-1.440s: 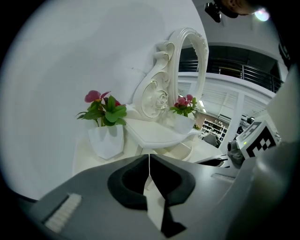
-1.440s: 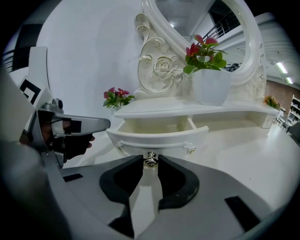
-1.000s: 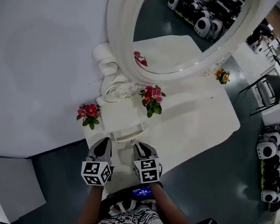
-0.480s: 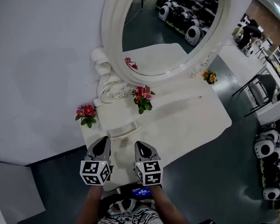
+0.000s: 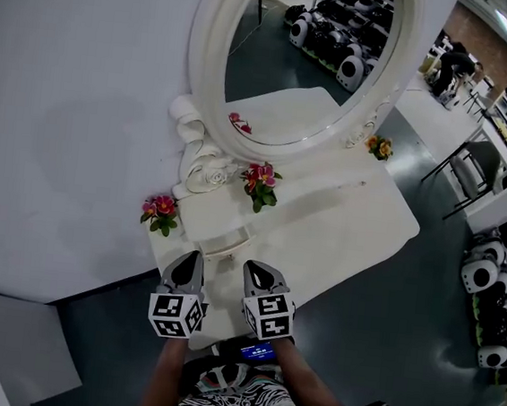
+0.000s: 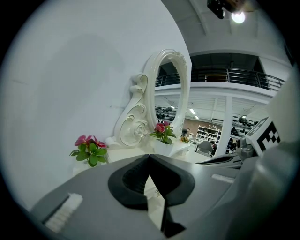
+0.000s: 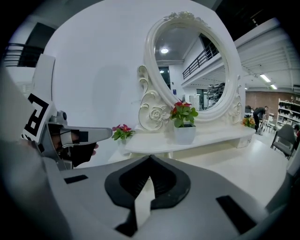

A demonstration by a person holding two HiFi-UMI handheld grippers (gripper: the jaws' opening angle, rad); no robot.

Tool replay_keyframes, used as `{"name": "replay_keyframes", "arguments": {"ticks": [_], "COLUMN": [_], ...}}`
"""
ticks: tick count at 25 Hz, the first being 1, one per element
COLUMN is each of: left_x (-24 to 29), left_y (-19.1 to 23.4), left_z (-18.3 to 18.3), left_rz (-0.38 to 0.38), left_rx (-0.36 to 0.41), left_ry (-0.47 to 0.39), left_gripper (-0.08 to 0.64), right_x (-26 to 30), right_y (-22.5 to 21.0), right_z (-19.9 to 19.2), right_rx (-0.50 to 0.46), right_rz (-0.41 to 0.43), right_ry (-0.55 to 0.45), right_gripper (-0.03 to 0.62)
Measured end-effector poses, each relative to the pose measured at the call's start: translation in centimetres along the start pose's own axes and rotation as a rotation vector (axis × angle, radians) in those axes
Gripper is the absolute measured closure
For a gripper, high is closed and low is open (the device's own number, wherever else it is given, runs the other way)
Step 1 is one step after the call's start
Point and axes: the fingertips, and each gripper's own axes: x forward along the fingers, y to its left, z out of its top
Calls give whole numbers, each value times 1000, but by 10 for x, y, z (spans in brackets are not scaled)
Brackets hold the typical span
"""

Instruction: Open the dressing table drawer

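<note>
Two grippers, left (image 5: 192,259) and right (image 5: 253,268), are held side by side just short of the table (image 5: 359,227). Both are aimed at the drawer (image 5: 225,241), which is set in the table's near face, between the grippers and the mirror (image 5: 313,60). Each gripper's jaws are pressed together with nothing between them, so neither grips the drawer front; the stance reads as a pause before the reach. Three potted flowers (left (image 5: 159,212), middle (image 5: 259,182), far right (image 5: 379,147)) stand toward the back of the top, probably clear of the drawer's travel. One drawer and one mirror are visible.
</note>
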Motion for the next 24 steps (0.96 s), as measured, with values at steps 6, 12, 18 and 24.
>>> {"name": "replay_keyframes", "arguments": {"ticks": [6, 12, 18, 24], "left_x": [2, 5, 6, 7], "left_y": [5, 4, 7, 16], "left_z": [-3, -8, -13, -16], "left_rz": [4, -9, -11, -5], "left_rx": [-27, -24, -25, -34], "left_ry": [3, 19, 32, 33], "left_gripper": [558, 558, 558, 558], "right_x": [1, 5, 9, 14], "right_y": [-2, -1, 1, 4], "right_z": [-1, -1, -3, -6], "right_rx": [7, 11, 10, 10], "right_rz": [1, 6, 8, 8], "right_ry": [1, 5, 14, 23], "right_gripper": [591, 591, 591, 591]}}
